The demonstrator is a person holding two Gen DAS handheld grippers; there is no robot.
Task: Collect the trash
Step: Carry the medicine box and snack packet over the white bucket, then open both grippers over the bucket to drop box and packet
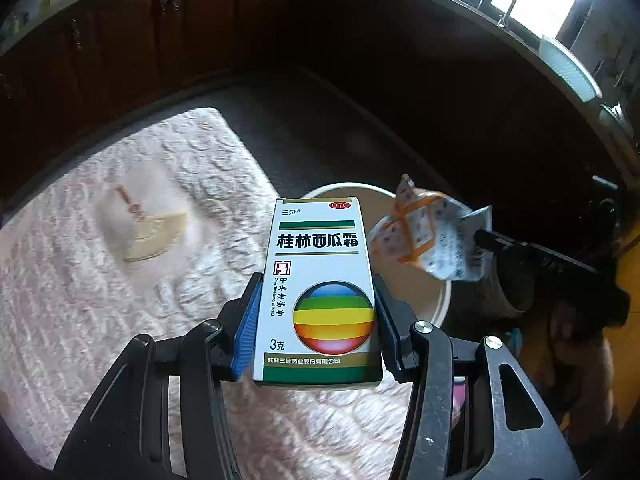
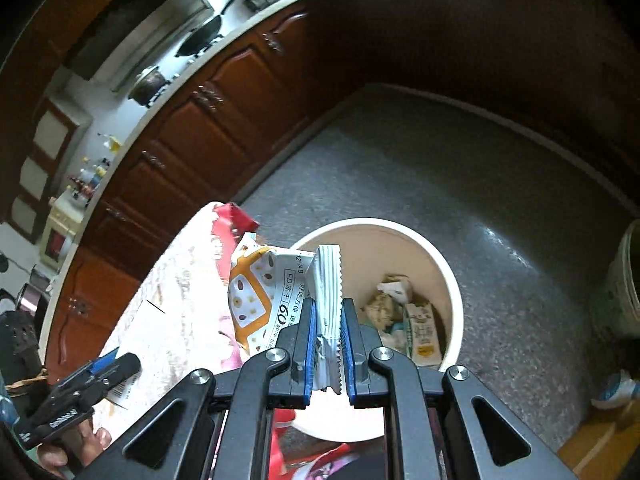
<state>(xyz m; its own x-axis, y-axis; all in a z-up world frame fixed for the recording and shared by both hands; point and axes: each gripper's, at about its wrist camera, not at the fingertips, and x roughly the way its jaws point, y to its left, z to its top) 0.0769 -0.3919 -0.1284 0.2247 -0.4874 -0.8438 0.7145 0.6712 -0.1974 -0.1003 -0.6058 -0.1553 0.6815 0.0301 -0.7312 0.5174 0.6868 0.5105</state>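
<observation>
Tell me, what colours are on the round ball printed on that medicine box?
Striped blue, green, yellow, orange and red on the medicine box, clearest in the left wrist view.

Bin (image 1: 438, 308) partly behind medicine box (image 1: 320, 292)

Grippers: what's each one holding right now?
Left gripper: closed on the medicine box.
Right gripper: closed on the snack wrapper, over the bin.
</observation>
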